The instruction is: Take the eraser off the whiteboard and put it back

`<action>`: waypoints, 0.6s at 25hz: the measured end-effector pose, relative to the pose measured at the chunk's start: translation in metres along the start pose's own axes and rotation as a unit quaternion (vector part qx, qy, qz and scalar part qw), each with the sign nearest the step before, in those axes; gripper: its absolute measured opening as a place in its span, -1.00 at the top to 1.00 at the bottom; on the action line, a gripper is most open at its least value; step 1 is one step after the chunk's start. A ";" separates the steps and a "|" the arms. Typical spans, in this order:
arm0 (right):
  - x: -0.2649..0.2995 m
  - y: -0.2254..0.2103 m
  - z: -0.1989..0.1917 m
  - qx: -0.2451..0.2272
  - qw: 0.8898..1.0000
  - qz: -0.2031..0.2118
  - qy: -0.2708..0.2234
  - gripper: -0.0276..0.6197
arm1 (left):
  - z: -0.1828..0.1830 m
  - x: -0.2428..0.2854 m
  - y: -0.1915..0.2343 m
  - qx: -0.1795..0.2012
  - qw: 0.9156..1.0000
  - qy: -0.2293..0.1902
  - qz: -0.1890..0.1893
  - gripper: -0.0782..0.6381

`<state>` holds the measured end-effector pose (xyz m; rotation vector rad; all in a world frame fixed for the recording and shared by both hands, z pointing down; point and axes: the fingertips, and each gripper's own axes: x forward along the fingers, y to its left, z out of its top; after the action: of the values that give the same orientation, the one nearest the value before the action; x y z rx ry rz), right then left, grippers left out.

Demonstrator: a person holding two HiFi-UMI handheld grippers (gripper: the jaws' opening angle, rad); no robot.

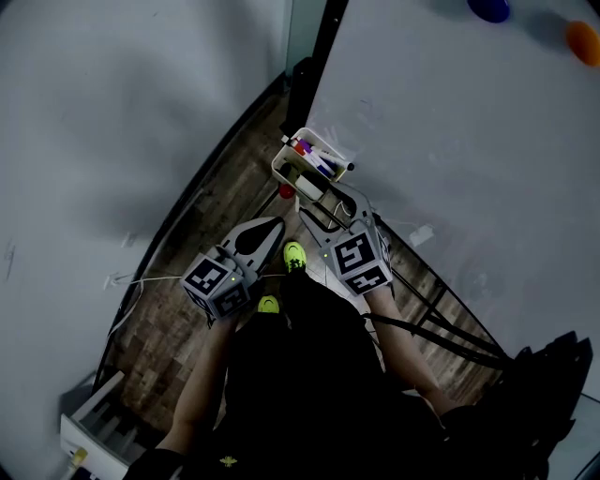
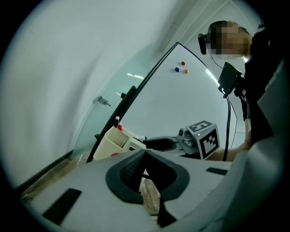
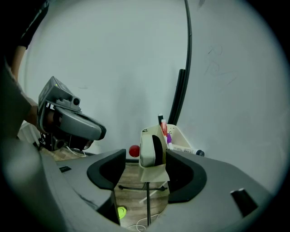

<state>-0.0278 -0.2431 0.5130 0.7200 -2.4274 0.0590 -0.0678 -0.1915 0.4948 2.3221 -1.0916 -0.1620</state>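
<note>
Grey-black pads of the right gripper (image 3: pixel 148 163) stand wide apart and press on nothing. Between them appears the eraser (image 3: pixel 152 152), upright in the end pocket of the cream marker tray (image 3: pixel 180 137); the right pad lies just beside that pocket and the left pad stands apart from it. The left gripper (image 2: pixel 145 154) has its jaws closed tip to tip on nothing and is held left of the tray, not touching it. Markers (image 1: pixel 319 159) fill the tray behind the eraser, and a red round piece (image 3: pixel 134 151) sits just left of the tray. Behind the tray rises the black frame edge (image 3: pixel 188 50) of the whiteboard (image 1: pixel 450 141), whose pale face spreads to the tray's right; a blue magnet (image 1: pixel 489 7) and an orange magnet (image 1: pixel 583 39) sit far above it. Below the tray lie a black stand bar (image 3: pixel 138 186), a white cable (image 3: pixel 140 224) and wood floor (image 1: pixel 178 319). The roomier side is left of the tray, toward the grey wall (image 1: pixel 112 112).
</note>
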 end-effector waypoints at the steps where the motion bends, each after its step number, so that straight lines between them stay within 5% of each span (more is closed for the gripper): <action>1: 0.000 0.000 0.000 -0.002 1.000 0.001 0.001 0.13 | 0.000 0.000 0.000 -0.002 1.000 0.001 0.000 0.72; 15: 0.008 0.000 0.005 -0.019 1.000 0.008 0.019 0.16 | 0.005 0.002 0.005 -0.013 1.000 -0.007 0.000 0.72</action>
<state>-0.0357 -0.2485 0.5139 0.6756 -2.3918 0.0327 -0.0716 -0.1978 0.4941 2.3003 -1.0894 -0.1914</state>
